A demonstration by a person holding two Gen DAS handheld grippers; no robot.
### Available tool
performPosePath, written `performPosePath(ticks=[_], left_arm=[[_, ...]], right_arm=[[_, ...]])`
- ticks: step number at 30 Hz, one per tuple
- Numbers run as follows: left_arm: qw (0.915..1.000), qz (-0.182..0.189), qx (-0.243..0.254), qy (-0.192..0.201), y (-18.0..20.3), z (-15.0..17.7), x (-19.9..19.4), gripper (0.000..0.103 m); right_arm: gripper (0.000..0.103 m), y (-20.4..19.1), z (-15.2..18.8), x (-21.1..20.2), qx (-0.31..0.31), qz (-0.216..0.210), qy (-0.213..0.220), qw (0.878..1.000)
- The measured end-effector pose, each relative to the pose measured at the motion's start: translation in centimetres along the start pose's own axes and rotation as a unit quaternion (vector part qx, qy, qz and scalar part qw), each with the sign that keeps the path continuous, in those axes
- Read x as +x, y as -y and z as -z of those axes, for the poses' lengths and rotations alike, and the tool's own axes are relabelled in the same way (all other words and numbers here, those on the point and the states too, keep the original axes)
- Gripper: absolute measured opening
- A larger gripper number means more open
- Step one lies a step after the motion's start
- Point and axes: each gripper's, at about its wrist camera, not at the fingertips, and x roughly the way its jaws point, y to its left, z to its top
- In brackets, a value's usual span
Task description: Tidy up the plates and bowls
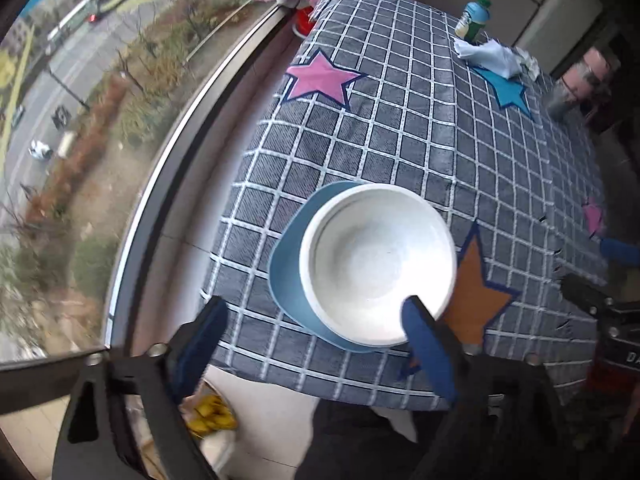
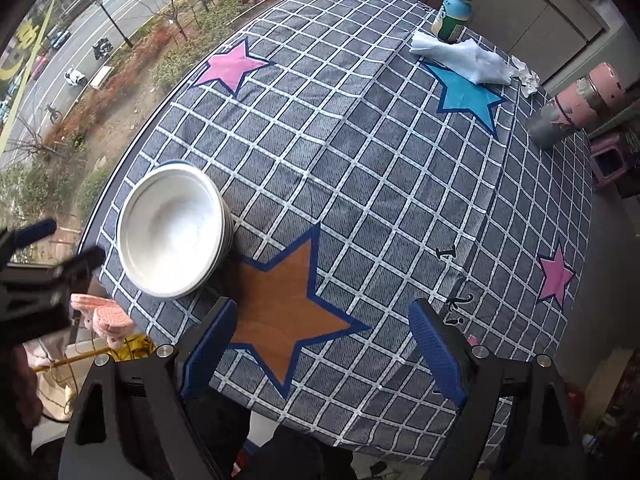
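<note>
Because the white bowl point(image 1: 378, 264) sat on the blue plate point(image 1: 288, 276) near the table edge point(image 1: 224, 344), a nudge from either wide-open, empty gripper, left point(image 1: 316, 320) or right point(image 2: 324, 320), risked toppling both.

White bowl point(image 2: 174, 228) left of orange star point(image 2: 280, 304).

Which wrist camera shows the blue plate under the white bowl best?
The left wrist view: the blue square-ish plate shows broadly beside the round white bowl. The right wrist view shows only a thin blue rim behind the bowl.
</note>
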Motion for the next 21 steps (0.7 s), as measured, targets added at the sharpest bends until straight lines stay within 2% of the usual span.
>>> performPosePath(ticks=[1, 5, 10, 12, 14, 17, 19, 21], left_arm=[[1.0, 0.003, 0.001, 0.003, 0.1, 0.2, -0.1, 0.088], [0.9984, 0.057, 0.004, -0.007, 0.7, 0.4, -0.1, 0.088], [0.9934, 0.113, 0.014, -0.013, 2.0, 0.5, 0.0, 0.089], [0.9921, 0.124, 0.012, -0.012, 2.4, 0.4, -0.1, 0.089], [0.9915, 0.13, -0.002, -0.013, 2.4, 0.5, -0.3, 0.089], [0.9852, 0.168, -0.033, -0.01, 1.9, 0.9, -0.8, 0.089], [0.9894, 0.143, -0.029, -0.001, 2.3, 0.7, -0.9, 0.089], [0.9904, 0.137, -0.016, -0.011, 3.2, 0.6, -0.8, 0.089]], right_arm=[[0.088, -0.1, 0.1, 0.0, -0.007, 0.001, 0.0, 1.0], [0.088, -0.6, 0.2, -0.5, -0.029, 0.007, 0.008, 1.0], [0.088, -0.3, 0.5, -0.4, -0.029, 0.006, 0.005, 1.0], [0.088, 0.0, 0.6, -0.4, -0.026, 0.006, 0.005, 1.0], [0.088, 0.2, 0.7, -0.4, -0.024, 0.007, 0.005, 1.0], [0.088, 0.6, 1.0, -0.4, -0.021, 0.007, 0.004, 1.0], [0.088, 1.0, 1.2, -0.4, -0.017, 0.007, 0.002, 1.0], [0.088, 1.5, 1.6, -0.3, -0.011, 0.007, 0.0, 1.0]])
